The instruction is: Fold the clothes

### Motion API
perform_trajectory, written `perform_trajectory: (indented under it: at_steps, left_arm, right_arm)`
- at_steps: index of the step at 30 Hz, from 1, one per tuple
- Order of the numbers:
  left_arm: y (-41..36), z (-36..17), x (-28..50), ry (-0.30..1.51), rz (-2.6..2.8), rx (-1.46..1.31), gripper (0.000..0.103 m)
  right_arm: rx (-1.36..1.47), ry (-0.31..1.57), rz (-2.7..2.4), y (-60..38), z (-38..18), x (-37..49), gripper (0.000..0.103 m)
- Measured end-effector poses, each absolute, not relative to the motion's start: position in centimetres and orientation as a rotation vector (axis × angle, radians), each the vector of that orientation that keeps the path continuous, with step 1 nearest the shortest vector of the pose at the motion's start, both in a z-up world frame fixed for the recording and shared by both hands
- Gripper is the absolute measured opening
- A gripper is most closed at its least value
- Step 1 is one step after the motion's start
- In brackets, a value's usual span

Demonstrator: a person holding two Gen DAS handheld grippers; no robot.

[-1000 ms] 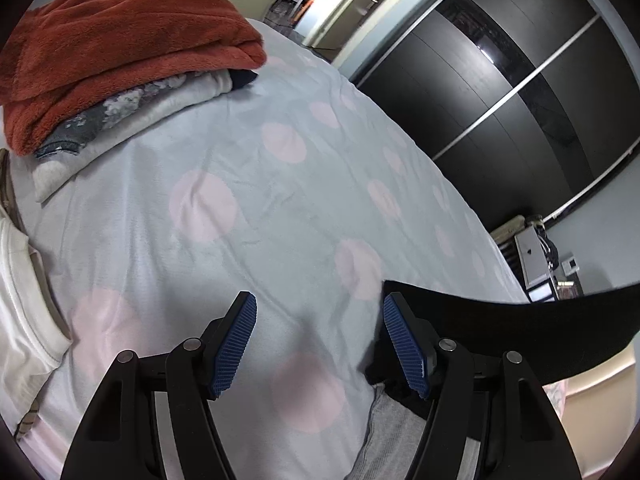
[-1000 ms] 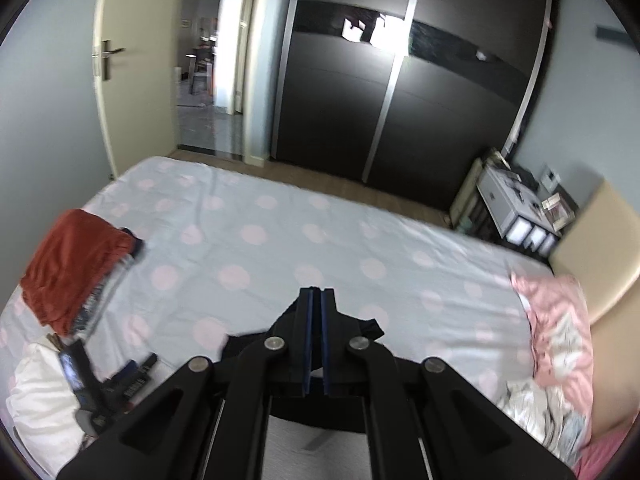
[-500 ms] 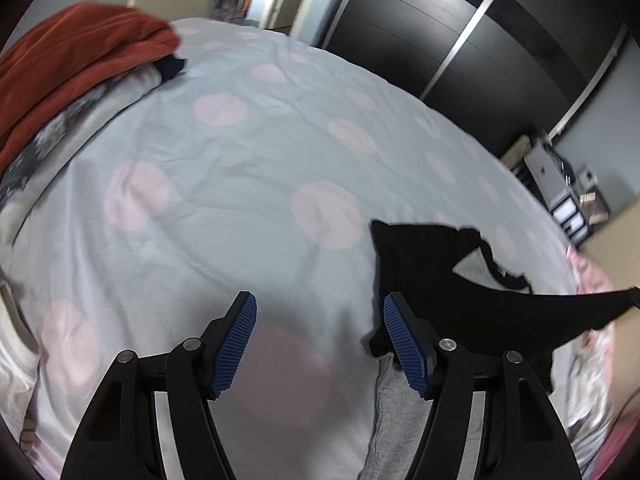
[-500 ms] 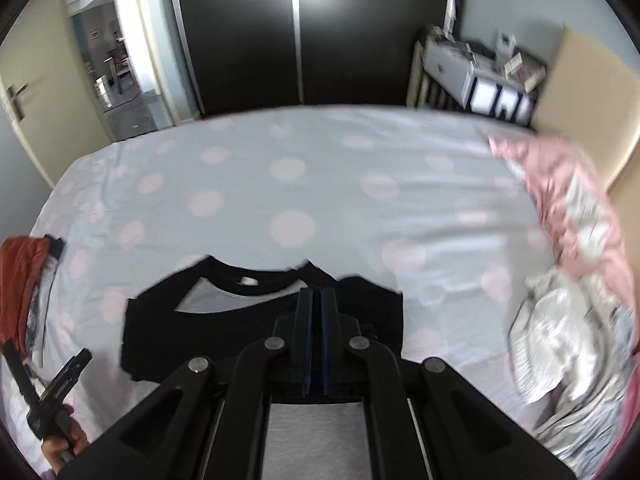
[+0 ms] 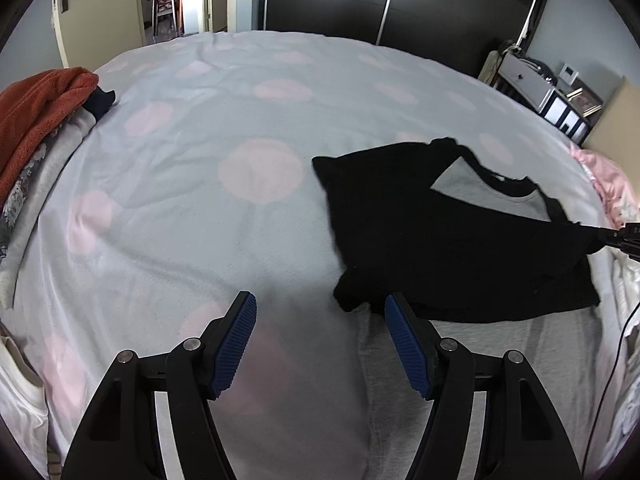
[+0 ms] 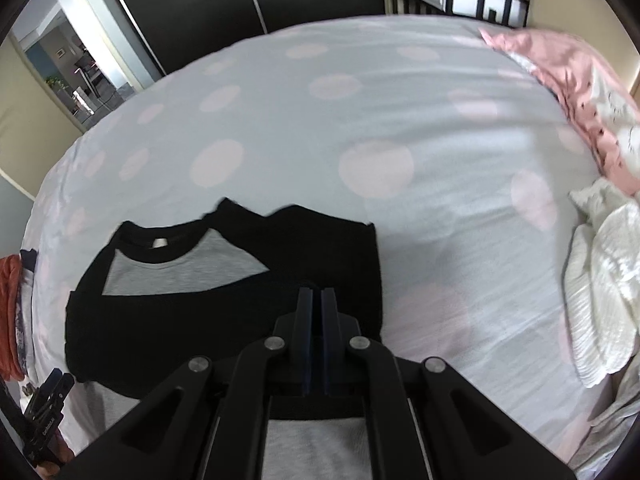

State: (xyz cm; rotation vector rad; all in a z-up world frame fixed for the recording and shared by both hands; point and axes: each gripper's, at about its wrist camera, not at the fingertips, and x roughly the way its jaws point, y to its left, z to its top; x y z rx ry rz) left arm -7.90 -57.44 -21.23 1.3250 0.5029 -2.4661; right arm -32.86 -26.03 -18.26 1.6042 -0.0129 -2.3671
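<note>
The grey-and-black shirt (image 6: 224, 296) lies at the near edge of the polka-dot bed (image 5: 260, 128), black sleeves folded across the chest; open bedspread extends beyond. Right gripper (image 6: 316, 304) is clenched on a black sleeve. Left gripper (image 5: 320, 344) hangs released, empty, just beside the shirt's left edge. A folded pile (image 5: 40, 120) sits left; the shirt's hem is cut off.

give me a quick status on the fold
Left gripper open, empty. Right gripper shut on black sleeve, folded across grey shirt. Nothing in the way.
</note>
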Motion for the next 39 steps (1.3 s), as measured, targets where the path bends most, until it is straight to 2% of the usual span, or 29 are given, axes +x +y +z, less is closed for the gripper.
perform_trajectory:
  at_steps: [3, 5, 8, 15, 25, 27, 29, 39]
  left_arm:
    - [-57.8, -21.4, -7.9, 0.509, -2.447, 1.321, 0.068]
    - [-58.1, -21.5, -7.8, 0.526, -2.439, 1.315, 0.068]
    - [-58.5, -21.5, -7.8, 0.549, -2.430, 1.305, 0.068]
    - [-58.7, -21.4, -7.8, 0.564, -2.429, 1.299, 0.068]
    - [-59.6, -21.4, -7.6, 0.599, -2.422, 1.289, 0.068]
    - [-59.8, -21.4, -7.5, 0.606, -2.420, 1.287, 0.068]
    - [-60.0, -21.4, -7.5, 0.613, -2.419, 1.285, 0.068]
    - [-60.5, -20.1, -6.5, 0.651, -2.454, 1.251, 0.068]
  right_arm:
    - [1.590, -0.069, -2.368, -24.9, -18.6, -33.3, 0.008]
    - [1.572, -0.104, -2.372, -24.0, -18.7, -33.2, 0.015]
    - [1.546, -0.130, -2.384, -22.8, -18.5, -32.6, 0.017]
    - [1.534, -0.153, -2.343, -21.6, -18.9, -31.8, 0.020]
    - [1.693, -0.210, -2.278, -24.4, -23.0, -33.0, 0.020]
    - [1.686, -0.199, -2.283, -24.5, -22.8, -32.9, 0.018]
    - [1.670, -0.150, -2.289, -24.7, -22.3, -32.8, 0.005]
    - [1.625, -0.180, -2.339, -23.4, -17.0, -30.6, 0.004]
